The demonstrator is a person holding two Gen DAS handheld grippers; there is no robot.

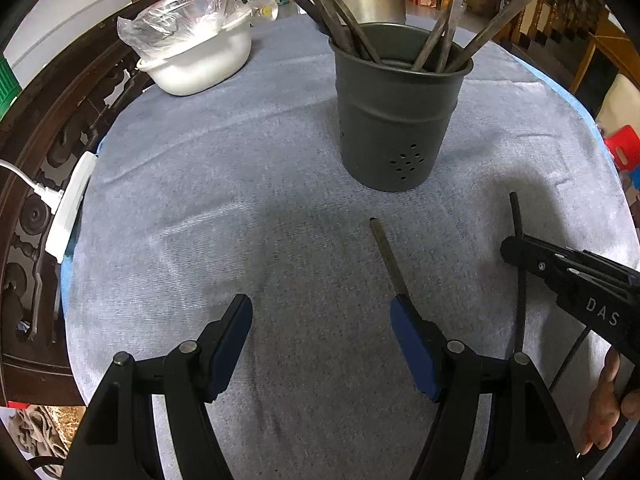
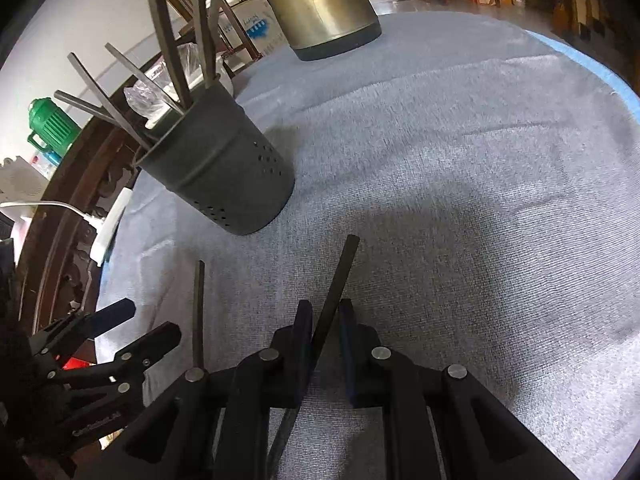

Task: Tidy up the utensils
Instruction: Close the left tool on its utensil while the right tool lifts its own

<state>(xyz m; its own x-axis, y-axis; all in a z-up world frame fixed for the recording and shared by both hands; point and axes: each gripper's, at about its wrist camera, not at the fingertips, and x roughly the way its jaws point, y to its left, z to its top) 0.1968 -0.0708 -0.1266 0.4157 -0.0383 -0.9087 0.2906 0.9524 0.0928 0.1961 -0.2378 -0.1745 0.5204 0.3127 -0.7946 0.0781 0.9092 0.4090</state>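
A dark grey perforated holder (image 1: pixel 400 120) (image 2: pixel 224 176) stands on the blue-grey cloth with several utensil handles sticking out of it. My right gripper (image 2: pixel 326 320) (image 1: pixel 514 250) is shut on a dark slim utensil (image 2: pixel 338 276) (image 1: pixel 516 216), whose end pokes out past the pads toward the holder. A second slim utensil (image 1: pixel 386 252) (image 2: pixel 199 304) lies flat on the cloth; its near end runs under the right-hand finger of my left gripper. My left gripper (image 1: pixel 320 320) (image 2: pixel 140 322) hangs open just above the cloth with nothing between its pads.
A white pot (image 1: pixel 200 68) topped with a plastic-wrapped bowl sits at the back left. A metal kettle (image 2: pixel 320 4) stands behind the holder. A white power strip (image 1: pixel 68 208) lies at the cloth's left edge beside dark carved wood. A person's hand (image 1: pixel 608 404) shows at lower right.
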